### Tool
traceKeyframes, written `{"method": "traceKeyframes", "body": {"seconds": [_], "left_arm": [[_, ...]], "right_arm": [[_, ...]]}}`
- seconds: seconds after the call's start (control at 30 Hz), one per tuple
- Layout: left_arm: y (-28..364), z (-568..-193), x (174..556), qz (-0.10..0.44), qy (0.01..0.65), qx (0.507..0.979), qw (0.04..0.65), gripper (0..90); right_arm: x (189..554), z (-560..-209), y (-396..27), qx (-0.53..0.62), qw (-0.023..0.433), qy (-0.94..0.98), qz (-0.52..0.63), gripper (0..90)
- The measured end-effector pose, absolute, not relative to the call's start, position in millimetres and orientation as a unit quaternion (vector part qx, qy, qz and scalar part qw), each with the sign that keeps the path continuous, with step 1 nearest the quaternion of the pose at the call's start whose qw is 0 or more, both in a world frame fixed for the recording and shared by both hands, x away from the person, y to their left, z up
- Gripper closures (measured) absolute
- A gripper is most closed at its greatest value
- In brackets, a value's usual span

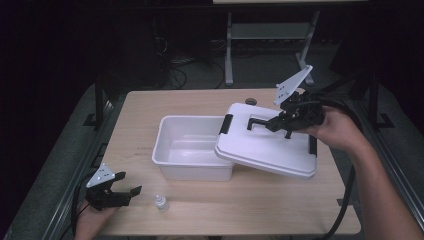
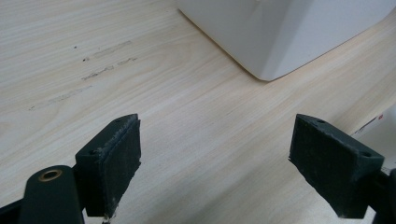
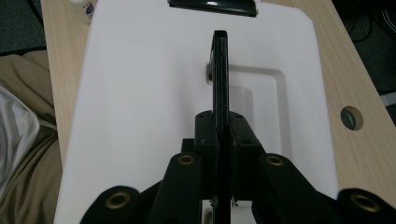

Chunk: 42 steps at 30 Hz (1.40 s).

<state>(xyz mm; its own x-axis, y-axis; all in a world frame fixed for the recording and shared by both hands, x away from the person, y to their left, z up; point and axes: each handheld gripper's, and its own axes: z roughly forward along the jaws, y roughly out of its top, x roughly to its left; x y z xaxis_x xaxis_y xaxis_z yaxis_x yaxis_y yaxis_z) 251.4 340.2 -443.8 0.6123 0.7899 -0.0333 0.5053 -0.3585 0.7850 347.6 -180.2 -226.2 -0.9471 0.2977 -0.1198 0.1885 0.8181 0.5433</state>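
Note:
A white lid (image 1: 265, 147) with a black handle (image 1: 257, 121) lies tilted, its left edge over the right rim of an open white bin (image 1: 159, 145). My right gripper (image 1: 280, 122) is shut on that handle. In the right gripper view the jaws (image 3: 219, 126) pinch the thin black handle (image 3: 220, 70) above the lid (image 3: 144, 93). A hand holds my left gripper (image 1: 129, 183) at the table's front left, open and with nothing in it. The left gripper view has its pads (image 2: 114, 163) wide apart over bare wood, the bin's corner (image 2: 280, 32) ahead.
A small white bottle (image 1: 160, 203) stands near the front edge, right of the left gripper. A black latch (image 3: 212, 5) sits on the lid's far end. The table has a round hole (image 1: 251, 101) at the back. Cables trail from both grippers.

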Motion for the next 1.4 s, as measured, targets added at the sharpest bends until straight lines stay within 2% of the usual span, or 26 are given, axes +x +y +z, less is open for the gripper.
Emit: {"method": "traceKeyframes", "body": {"seconds": [0.77, 1.4], "left_arm": [[342, -445, 251, 0.179, 0.407, 0.806, 0.392, 16.5], [341, -445, 251, 0.182, 0.407, 0.807, 0.387, 16.7]], "right_arm": [[336, -240, -231, 0.169, 0.099, 0.941, 0.276, 83.8], [334, -290, -255, 0.194, 0.080, 0.938, 0.275, 83.7]]}}
